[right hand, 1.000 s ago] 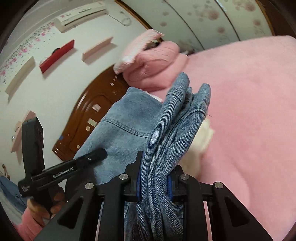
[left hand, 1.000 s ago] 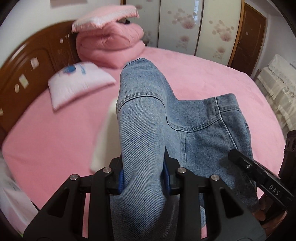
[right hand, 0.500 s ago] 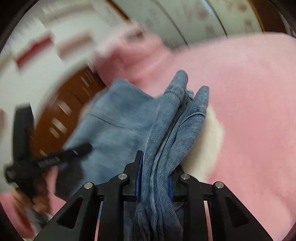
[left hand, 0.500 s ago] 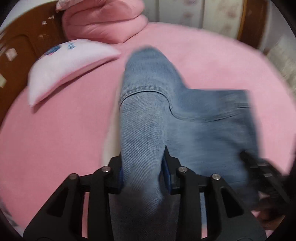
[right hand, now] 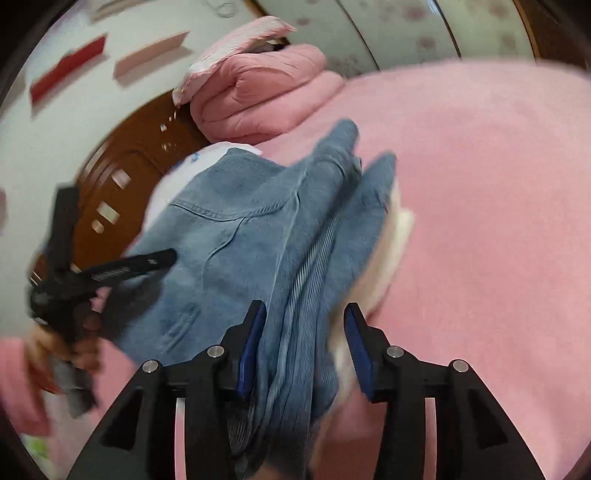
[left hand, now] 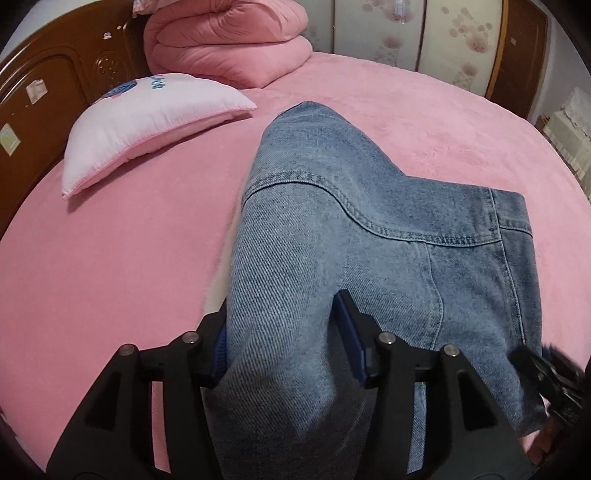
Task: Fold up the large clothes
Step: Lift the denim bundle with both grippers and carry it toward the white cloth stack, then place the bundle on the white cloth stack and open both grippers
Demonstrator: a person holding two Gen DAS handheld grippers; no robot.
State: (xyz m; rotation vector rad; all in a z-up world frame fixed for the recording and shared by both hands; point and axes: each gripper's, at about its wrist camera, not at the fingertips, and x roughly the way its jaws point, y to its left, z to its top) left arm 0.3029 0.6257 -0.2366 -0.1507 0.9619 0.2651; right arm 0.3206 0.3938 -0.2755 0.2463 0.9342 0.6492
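A blue denim jacket (left hand: 369, 236) with a cream lining (right hand: 388, 258) lies folded over on the pink bed (left hand: 110, 258). My left gripper (left hand: 284, 336) straddles a rolled denim fold at the garment's near left. Its jaws are opening and the pads no longer pinch the cloth that lies between them. My right gripper (right hand: 304, 332) sits over a bunched denim edge (right hand: 306, 258), its jaws opening too, with a gap beside the right pad. Each view shows the other gripper, held in a hand, at the garment's far side.
A pale pink pillow (left hand: 147, 122) and a folded pink quilt (left hand: 229, 40) lie near the wooden headboard (left hand: 48, 74). Wardrobe doors (left hand: 443, 33) stand behind the bed. A pink sleeve (right hand: 18, 384) shows at the left edge of the right wrist view.
Both grippers have come down with the denim, which now rests on the bed. The jaws of both have widened from a tight pinch on the cloth.
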